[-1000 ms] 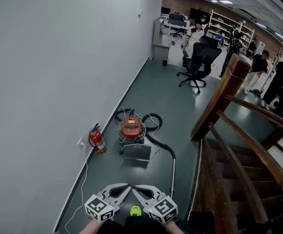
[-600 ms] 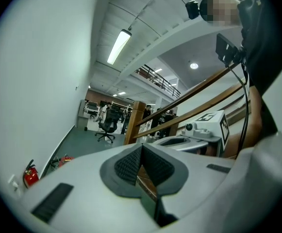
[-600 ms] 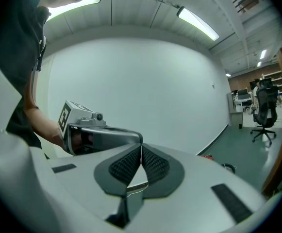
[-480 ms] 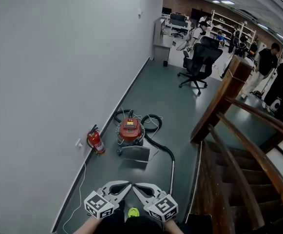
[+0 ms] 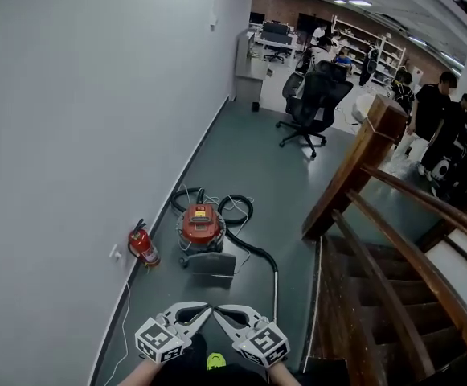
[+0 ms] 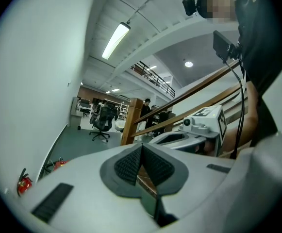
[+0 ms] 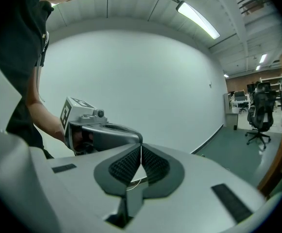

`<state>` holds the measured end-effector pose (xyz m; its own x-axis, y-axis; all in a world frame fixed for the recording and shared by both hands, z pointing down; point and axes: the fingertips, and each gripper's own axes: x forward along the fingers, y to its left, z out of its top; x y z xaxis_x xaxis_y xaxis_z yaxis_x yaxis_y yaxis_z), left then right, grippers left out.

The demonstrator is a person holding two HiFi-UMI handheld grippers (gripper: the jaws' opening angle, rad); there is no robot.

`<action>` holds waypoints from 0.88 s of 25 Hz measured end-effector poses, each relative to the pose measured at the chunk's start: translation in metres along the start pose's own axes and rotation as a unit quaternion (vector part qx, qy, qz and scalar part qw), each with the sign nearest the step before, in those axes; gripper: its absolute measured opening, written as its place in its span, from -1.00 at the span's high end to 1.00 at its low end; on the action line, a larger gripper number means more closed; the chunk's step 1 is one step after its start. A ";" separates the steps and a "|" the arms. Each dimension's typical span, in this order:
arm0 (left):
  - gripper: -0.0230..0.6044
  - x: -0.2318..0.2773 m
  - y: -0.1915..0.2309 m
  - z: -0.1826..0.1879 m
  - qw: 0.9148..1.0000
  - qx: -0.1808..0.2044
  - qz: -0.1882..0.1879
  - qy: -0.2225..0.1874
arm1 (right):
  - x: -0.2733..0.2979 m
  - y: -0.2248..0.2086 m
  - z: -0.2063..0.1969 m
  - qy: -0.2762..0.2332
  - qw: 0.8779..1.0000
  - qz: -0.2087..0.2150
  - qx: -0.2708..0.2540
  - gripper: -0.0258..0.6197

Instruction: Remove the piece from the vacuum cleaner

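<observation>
In the head view, the red vacuum cleaner (image 5: 200, 225) sits on the floor (image 5: 253, 155) in the middle of the frame, close to the wall on the left. A small red fire extinguisher (image 5: 143, 248) stands just beside it. A black hose (image 5: 235, 209) curls behind the vacuum cleaner, and a long thin tube (image 5: 275, 284) runs from it toward the bottom of the frame. The left tool (image 5: 207, 306) and the right tool (image 5: 219, 308) are at the bottom middle, side by side, tips almost touching. They are well apart from the vacuum cleaner.

I think the step now is to get closer. It would help to open the tools before they reach the piece and to come in low and slow. One tool could hold the vacuum cleaner steady while the other pulls.

I cannot tell from here which piece should come off. The joints are too small to see.

In the left gripper view, the tool is shut tight with nothing in it. Only a bit of red shows at the lower left, behind the tool's own body.

In the right gripper view, the tool is shut too, and empty. The vacuum cleaner does not show here, just the wall and a chair (image 7: 258, 114) far off.
</observation>
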<state>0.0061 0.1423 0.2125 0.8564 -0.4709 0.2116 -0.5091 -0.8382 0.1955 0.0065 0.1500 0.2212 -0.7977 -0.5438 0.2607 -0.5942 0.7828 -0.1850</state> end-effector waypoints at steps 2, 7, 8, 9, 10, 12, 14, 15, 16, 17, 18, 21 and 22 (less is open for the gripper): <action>0.90 0.009 0.015 0.006 1.000 0.005 -0.006 0.000 | 0.010 -0.014 0.006 0.002 1.000 -0.005 0.000 0.87; 0.90 0.025 0.054 0.018 1.000 0.007 -0.023 -0.004 | 0.039 -0.045 0.016 0.007 1.000 -0.014 0.009 0.87; 0.90 0.028 0.062 0.021 1.000 0.007 -0.025 -0.004 | 0.044 -0.052 0.019 0.009 1.000 -0.015 0.010 0.87; 0.90 0.032 0.070 0.024 1.000 0.008 -0.028 -0.002 | 0.050 -0.057 0.022 0.009 1.000 -0.016 0.010 0.87; 0.90 0.035 0.078 0.027 1.000 0.007 -0.030 0.000 | 0.055 -0.063 0.025 0.010 1.000 -0.017 0.009 0.87; 0.90 0.041 0.093 0.031 0.999 0.006 -0.033 0.006 | 0.066 -0.074 0.030 0.016 1.000 -0.019 0.008 0.87; 0.90 0.047 0.105 0.032 0.999 0.006 -0.035 0.011 | 0.077 -0.085 0.030 0.024 0.999 -0.021 0.010 0.87; 0.90 0.049 0.111 0.032 0.999 0.007 -0.038 0.011 | 0.082 -0.091 0.030 0.027 0.999 -0.022 0.011 0.87; 0.90 0.052 0.116 0.034 0.999 0.010 -0.041 0.011 | 0.087 -0.097 0.030 0.029 0.999 -0.025 0.010 0.87; 0.89 0.054 0.121 0.035 0.999 0.013 -0.044 0.011 | 0.092 -0.102 0.031 0.032 0.999 -0.028 0.008 0.87; 0.89 0.056 0.126 0.036 0.999 0.016 -0.046 0.014 | 0.096 -0.106 0.032 0.036 0.999 -0.032 0.004 0.87; 0.89 0.059 0.140 0.036 0.998 0.021 -0.052 0.023 | 0.109 -0.117 0.035 0.040 0.998 -0.041 0.004 0.87; 0.89 0.059 0.145 0.037 0.998 0.023 -0.053 0.023 | 0.113 -0.121 0.036 0.041 0.998 -0.044 0.005 0.87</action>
<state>-0.0137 -0.0174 0.2180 0.9004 -0.3658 0.2356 -0.4097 -0.8950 0.1762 -0.0153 -0.0168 0.2391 -0.7313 -0.5839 0.3526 -0.6633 0.7292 -0.1681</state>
